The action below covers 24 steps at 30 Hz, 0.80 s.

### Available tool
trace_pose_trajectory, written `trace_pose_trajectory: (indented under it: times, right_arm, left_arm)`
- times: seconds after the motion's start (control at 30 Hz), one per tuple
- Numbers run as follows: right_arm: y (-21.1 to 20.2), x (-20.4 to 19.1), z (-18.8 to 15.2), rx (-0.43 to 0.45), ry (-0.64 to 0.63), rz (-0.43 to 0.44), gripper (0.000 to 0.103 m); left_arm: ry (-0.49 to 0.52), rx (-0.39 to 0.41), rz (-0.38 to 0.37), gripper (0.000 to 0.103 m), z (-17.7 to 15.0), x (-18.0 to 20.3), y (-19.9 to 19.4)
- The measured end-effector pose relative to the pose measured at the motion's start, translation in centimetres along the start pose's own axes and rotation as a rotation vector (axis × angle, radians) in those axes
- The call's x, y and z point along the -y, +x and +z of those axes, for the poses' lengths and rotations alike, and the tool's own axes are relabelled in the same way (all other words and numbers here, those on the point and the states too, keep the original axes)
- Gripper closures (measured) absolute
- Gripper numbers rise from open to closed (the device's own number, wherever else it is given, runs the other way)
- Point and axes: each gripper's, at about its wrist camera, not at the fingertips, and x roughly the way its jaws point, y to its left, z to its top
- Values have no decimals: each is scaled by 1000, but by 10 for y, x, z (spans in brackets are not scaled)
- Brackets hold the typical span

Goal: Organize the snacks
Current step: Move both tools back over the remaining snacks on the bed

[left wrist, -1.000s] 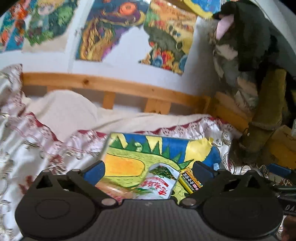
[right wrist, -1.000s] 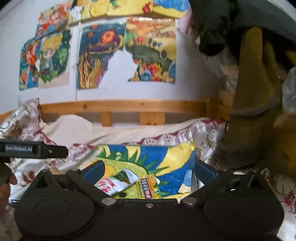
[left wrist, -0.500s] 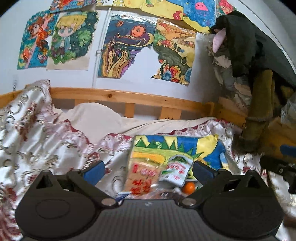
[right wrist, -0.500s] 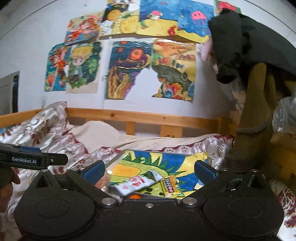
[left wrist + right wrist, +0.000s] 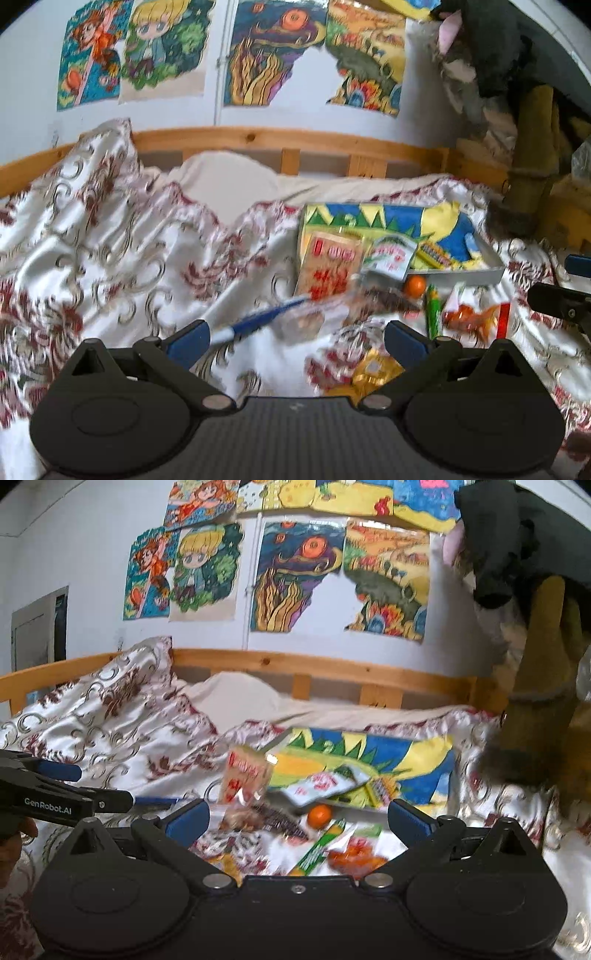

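Both tongs, left gripper and right gripper, hang spread wide with nothing in them. Looks barely started to me: a couple of packets sit in the colourful tray, while the orange ball, green stick and other snacks lie loose on the bedspread just beside it.

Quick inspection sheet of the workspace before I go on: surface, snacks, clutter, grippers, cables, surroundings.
Surface: rumpled patterned bedspread.
Job's things: colourful tray holds a white packet; a tan packet lies over its edge; an orange ball, a green stick packet and an orange bag lie loose on the bed.
Clutter: blue pen.
Grippers: left gripper open, empty; right gripper open, empty.
Cables: nothing seen.
Surroundings: wooden bed rail, drawings on the wall.
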Motion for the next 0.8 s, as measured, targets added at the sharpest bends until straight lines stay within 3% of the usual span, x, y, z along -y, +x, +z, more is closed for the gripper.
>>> trace_pose_trajectory:
  times: [0.33, 0.8]
  right_arm:
    - [8, -8, -32, -142, 31, 14, 1]
    - [22, -5, -53, -264, 74, 8, 1]
  left_arm:
    - [56, -97, -17, 1, -22, 10, 11]
    - [142, -182, 4, 1, -37, 23, 24]
